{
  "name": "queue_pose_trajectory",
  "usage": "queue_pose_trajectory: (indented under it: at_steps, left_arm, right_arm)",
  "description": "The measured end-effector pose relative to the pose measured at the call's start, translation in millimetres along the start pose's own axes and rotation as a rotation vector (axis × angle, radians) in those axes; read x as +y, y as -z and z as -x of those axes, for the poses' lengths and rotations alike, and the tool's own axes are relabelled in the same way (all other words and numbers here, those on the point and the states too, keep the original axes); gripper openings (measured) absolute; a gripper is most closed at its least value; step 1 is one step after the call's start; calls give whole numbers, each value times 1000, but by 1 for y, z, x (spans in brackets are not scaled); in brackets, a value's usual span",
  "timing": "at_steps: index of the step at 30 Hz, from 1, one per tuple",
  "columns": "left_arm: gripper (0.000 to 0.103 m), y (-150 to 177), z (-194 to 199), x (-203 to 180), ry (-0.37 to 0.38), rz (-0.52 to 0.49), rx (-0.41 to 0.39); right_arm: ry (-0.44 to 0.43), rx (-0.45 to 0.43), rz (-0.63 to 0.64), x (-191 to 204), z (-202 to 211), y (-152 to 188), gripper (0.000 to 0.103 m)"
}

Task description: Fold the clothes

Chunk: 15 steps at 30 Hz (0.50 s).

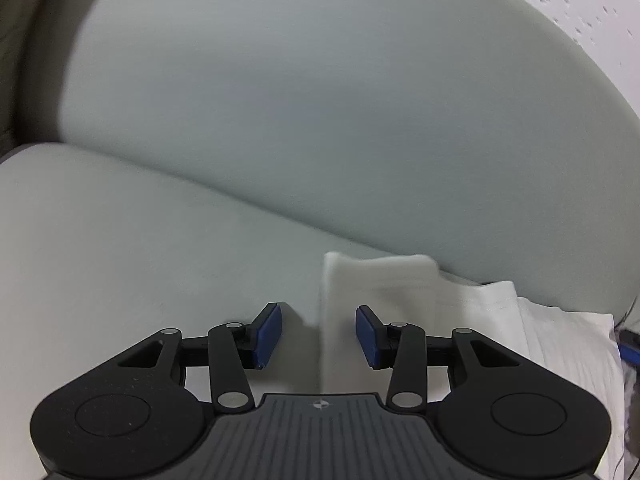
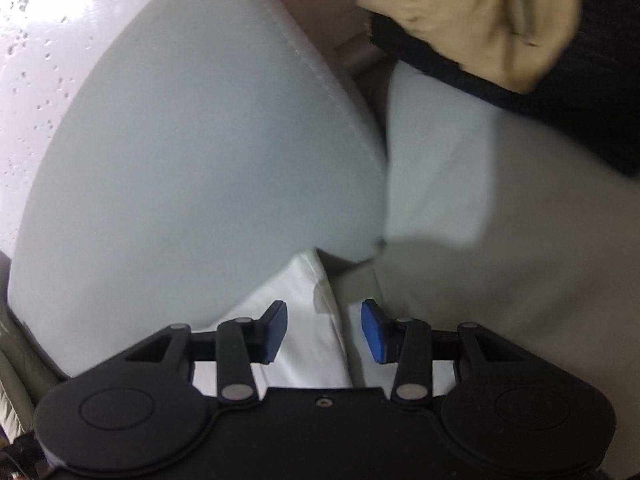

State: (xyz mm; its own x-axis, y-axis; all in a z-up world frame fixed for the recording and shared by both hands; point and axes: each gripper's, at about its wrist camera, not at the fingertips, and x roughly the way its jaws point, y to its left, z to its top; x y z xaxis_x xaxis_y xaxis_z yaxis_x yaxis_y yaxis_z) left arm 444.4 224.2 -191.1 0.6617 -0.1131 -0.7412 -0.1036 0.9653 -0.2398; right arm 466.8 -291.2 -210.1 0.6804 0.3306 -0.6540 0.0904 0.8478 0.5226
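Note:
A white garment [image 1: 472,316] lies folded on the pale grey sofa seat [image 1: 120,248], against the backrest. My left gripper [image 1: 318,336] is open, its blue pads [image 1: 267,334] on either side of the garment's left folded edge, low over the seat. In the right wrist view the same white garment [image 2: 304,336] runs between the blue pads [image 2: 374,334] of my right gripper [image 2: 324,332], which is open over its right edge. Neither gripper holds the cloth.
The sofa backrest [image 1: 320,100] rises just behind the garment. A heap of other clothes, beige [image 2: 480,12], black and red, lies at the upper right of the right wrist view. A white speckled wall [image 2: 32,20] stands behind the sofa.

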Motion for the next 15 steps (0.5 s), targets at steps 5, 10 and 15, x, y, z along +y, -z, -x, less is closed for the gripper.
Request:
queue_pose_trajectory:
  at_steps: [5, 10, 15]
  left_arm:
    - [7, -7, -11, -32, -97, -141, -40]
    - [7, 5, -15, -52, -341, -302, -100]
    - [14, 12, -14, -68, -437, -379, -94]
  right_arm:
    - [42, -26, 153, 18, -21, 4, 3]
    - [249, -248, 308, 44, -10, 28, 4]
    - [315, -154, 251, 41, -19, 36, 9]
